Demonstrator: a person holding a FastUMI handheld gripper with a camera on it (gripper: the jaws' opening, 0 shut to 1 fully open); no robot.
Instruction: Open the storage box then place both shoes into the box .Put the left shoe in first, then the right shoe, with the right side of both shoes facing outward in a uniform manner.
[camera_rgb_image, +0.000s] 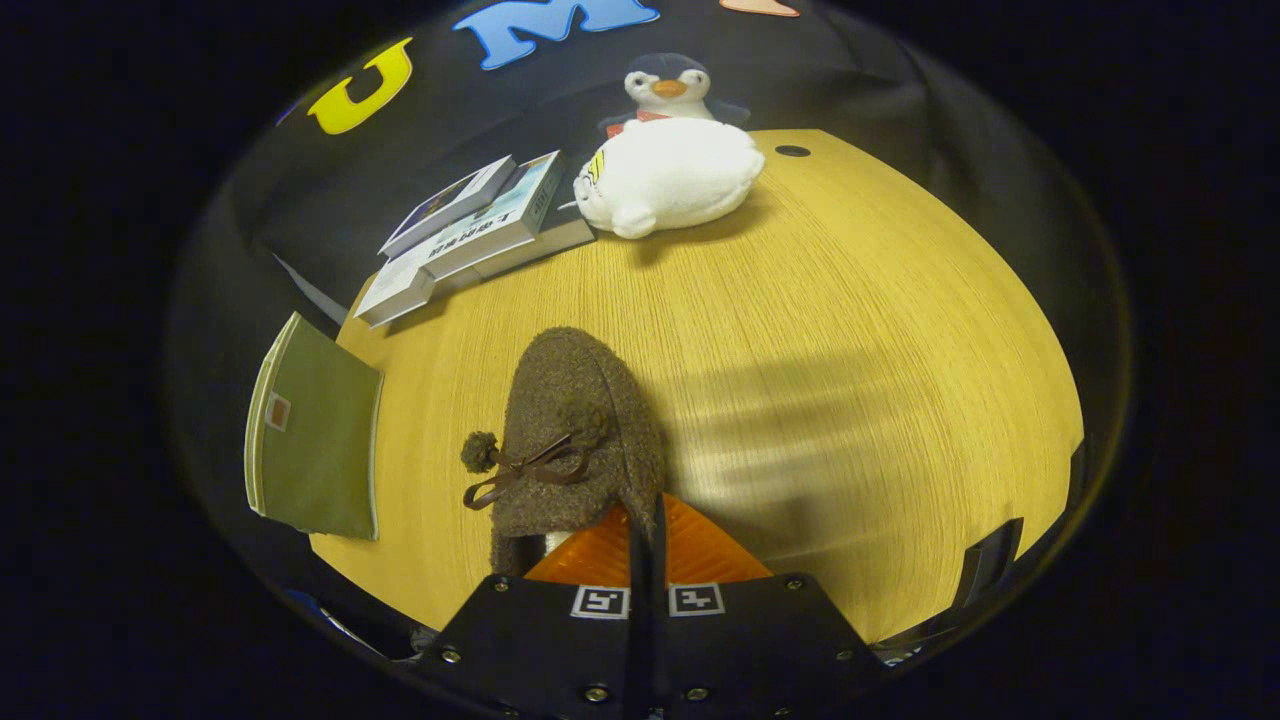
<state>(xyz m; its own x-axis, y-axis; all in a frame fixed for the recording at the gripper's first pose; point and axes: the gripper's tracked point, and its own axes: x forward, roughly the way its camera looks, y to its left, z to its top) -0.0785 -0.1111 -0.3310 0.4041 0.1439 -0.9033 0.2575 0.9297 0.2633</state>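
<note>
With its heel rim pinched between the gripper's (648, 545) closed orange fingers, the brown shoe (575, 440) hangs toe-forward over the table (850, 330) — ready, I'd guess, for boxing.

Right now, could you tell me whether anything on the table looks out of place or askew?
Nothing looks damaged or spilled. The books beside the plush penguin are stacked unevenly, fanned at different angles. The green folder hangs partly over the table edge. The gripper fingers look closed on the heel of the brown shoe.
</note>
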